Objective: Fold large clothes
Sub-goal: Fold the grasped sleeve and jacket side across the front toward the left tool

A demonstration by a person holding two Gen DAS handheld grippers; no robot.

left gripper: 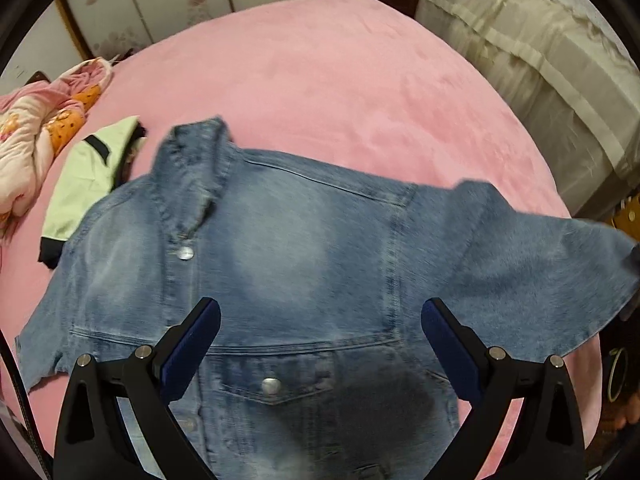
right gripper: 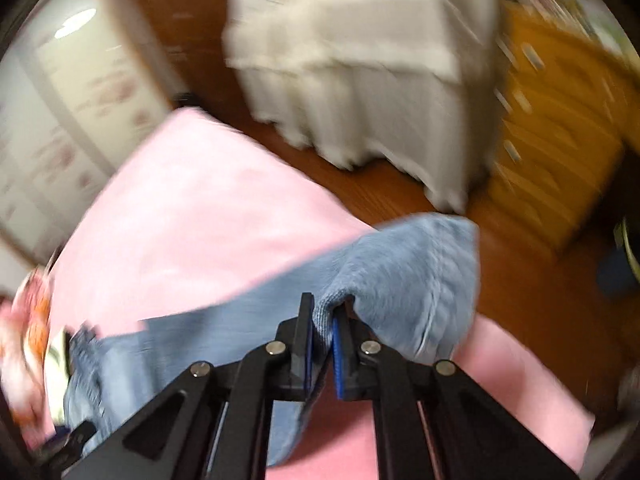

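A faded denim jacket [left gripper: 280, 264] fills the lower frame on a pink blanket [left gripper: 340, 92]. The left gripper [left gripper: 320, 320] gapes wide, empty; the right gripper [right gripper: 323, 320] pinches its sleeve [right gripper: 408, 276].

Faded, matt denim jacket [left gripper: 288, 264] with shiny metal buttons lies on a plush pink blanket [left gripper: 320, 80]; at 1 o'clock, a glossy wooden floor [right gripper: 532, 280].

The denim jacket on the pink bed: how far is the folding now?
Done: the denim jacket lies spread front-up on the pink bed, buttons visible. In hand: the right tool is shut on the sleeve, lifted off the bed; that view is blurred. The left tool is open above the chest. Left: no fold shows yet, so both sleeves and the body remain.
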